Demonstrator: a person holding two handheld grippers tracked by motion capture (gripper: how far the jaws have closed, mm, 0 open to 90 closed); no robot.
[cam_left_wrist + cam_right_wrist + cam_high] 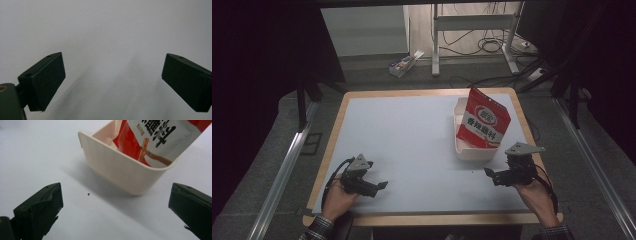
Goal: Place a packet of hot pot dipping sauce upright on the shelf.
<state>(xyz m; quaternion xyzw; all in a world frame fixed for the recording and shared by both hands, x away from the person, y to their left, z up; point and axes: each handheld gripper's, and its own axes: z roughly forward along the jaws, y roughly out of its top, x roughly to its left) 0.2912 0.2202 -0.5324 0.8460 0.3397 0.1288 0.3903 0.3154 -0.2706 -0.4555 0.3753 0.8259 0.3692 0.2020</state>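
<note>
Table (412,140), one tub (467,150), one packet (483,120).

The wooden-edged table with a pale grey-white top (412,145) carries a cream plastic rectangular tub (472,150) sitting directly on its surface, just ahead of the right gripper (492,175) and well across from the left gripper (379,186). A tiny dark speck (88,194) lies on the tabletop between the right gripper's jaws and the tub.

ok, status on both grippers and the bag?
Left gripper open, nothing held. Right gripper open, near the tub. Red bag stands tilted in tub. Nothing between.
</note>
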